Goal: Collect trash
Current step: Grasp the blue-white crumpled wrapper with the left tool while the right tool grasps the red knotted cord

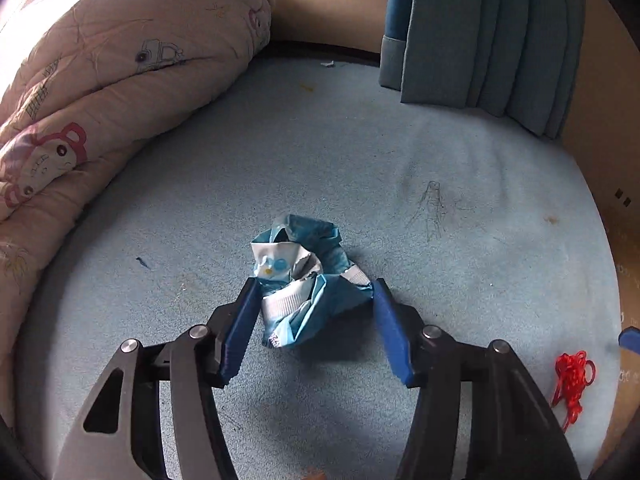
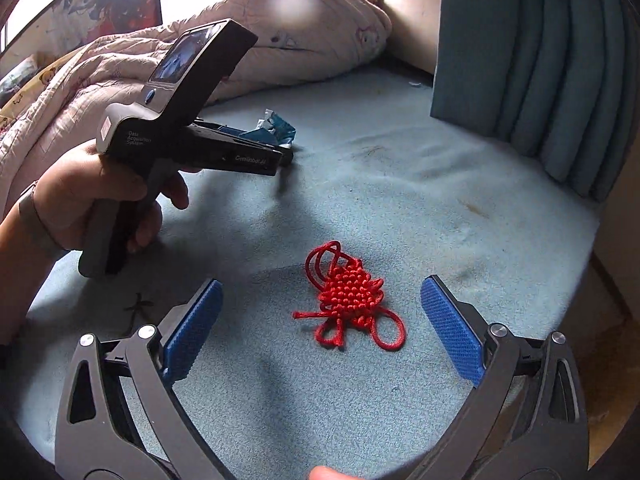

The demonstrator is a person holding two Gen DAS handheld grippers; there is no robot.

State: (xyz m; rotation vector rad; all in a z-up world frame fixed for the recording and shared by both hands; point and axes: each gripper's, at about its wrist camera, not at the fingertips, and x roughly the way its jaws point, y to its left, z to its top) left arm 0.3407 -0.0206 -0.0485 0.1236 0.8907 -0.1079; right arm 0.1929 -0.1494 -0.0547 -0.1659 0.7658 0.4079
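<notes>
A crumpled blue and white wrapper [image 1: 300,280] lies on the light blue bed sheet [image 1: 440,200]. My left gripper [image 1: 314,288] has its blue pads on either side of the wrapper, touching or nearly touching it, jaws partly closed. The wrapper [image 2: 276,128] also shows in the right wrist view, beyond the left gripper's body [image 2: 192,136]. A red knotted cord ornament [image 2: 352,300] lies on the sheet between the wide-open fingers of my right gripper [image 2: 320,292], which is empty. The ornament [image 1: 572,380] shows at the right edge of the left wrist view.
A rolled pink cartoon quilt [image 1: 100,100] lies along the left and back. A folded blue blanket [image 1: 488,36] stands at the back right. A wooden wall or bed board [image 1: 596,140] borders the right side. Small scraps [image 1: 328,65] lie near the back edge.
</notes>
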